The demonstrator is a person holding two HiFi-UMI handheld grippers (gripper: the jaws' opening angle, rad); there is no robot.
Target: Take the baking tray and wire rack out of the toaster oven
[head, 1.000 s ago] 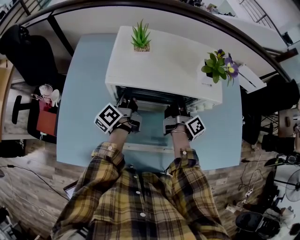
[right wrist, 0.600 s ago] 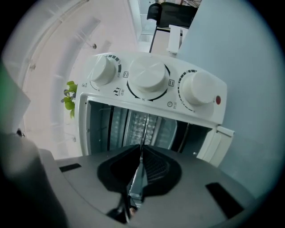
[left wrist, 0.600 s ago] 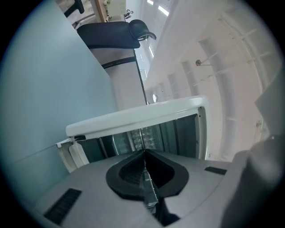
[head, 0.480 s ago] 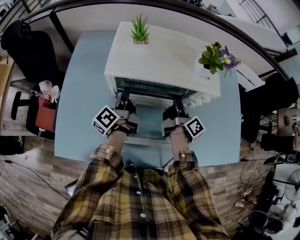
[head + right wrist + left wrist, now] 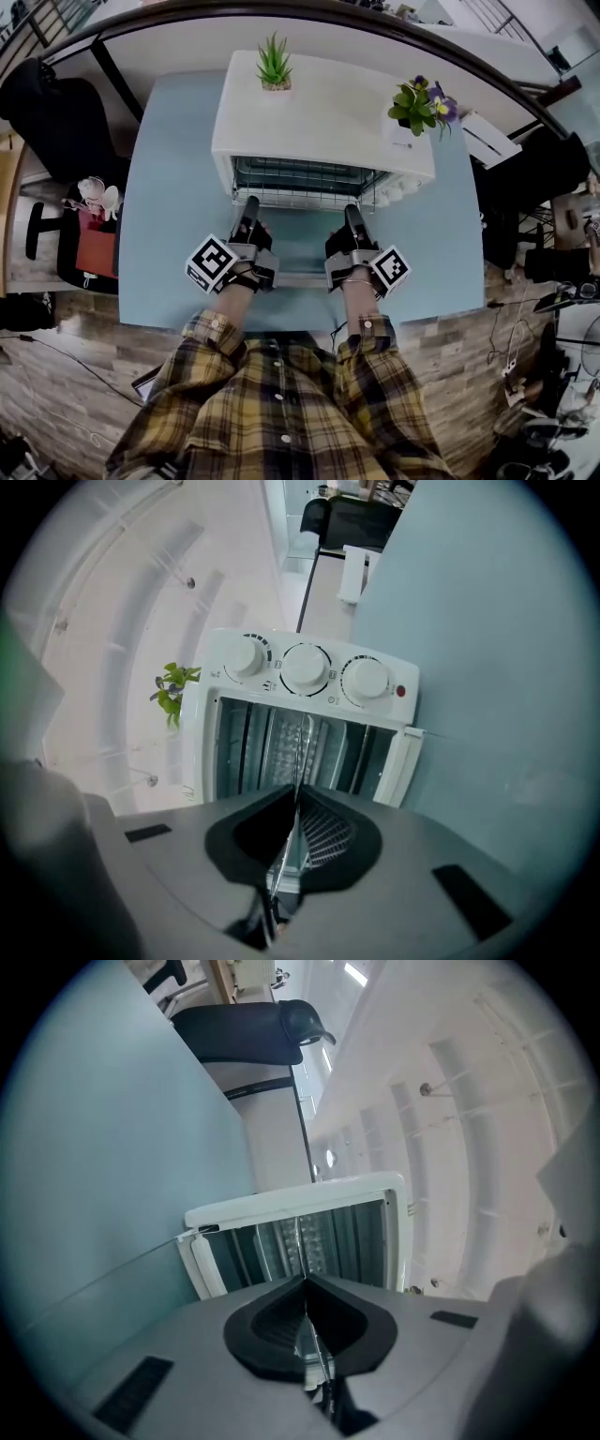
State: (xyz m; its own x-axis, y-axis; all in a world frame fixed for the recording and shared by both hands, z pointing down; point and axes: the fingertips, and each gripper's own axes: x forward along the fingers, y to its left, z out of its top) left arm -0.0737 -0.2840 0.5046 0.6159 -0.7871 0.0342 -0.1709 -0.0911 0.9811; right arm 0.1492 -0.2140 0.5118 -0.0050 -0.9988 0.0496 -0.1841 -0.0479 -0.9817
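1. Head view: the wire rack (image 5: 305,200) sticks part-way out of the mouth of the toaster oven (image 5: 319,112). Its front edge is over the dropped-open door (image 5: 300,246), and the rest of it lies inside.
2. The left gripper (image 5: 250,206) is clamped on the rack's front edge near its left end. In the left gripper view its jaws, which have just been closing, meet on the thin wire seen edge-on.
3. The right gripper (image 5: 352,214) is closed on the same edge near its right end. In the right gripper view the rack's mesh runs between the pads.
4. By my reading the task is early. The door is down and the rack is gripped and partly drawn, but it is not yet free of the oven or set down.
5. The baking tray cannot be made out in any view. If it is inside, the rack and the oven's dark interior hide it, so it looks untouched.
6. The oven stands on a pale blue surface (image 5: 169,187). A spiky green plant (image 5: 273,67) and a flowering plant (image 5: 419,101) stand on top of it, and its three knobs (image 5: 305,667) show only in the right gripper view.
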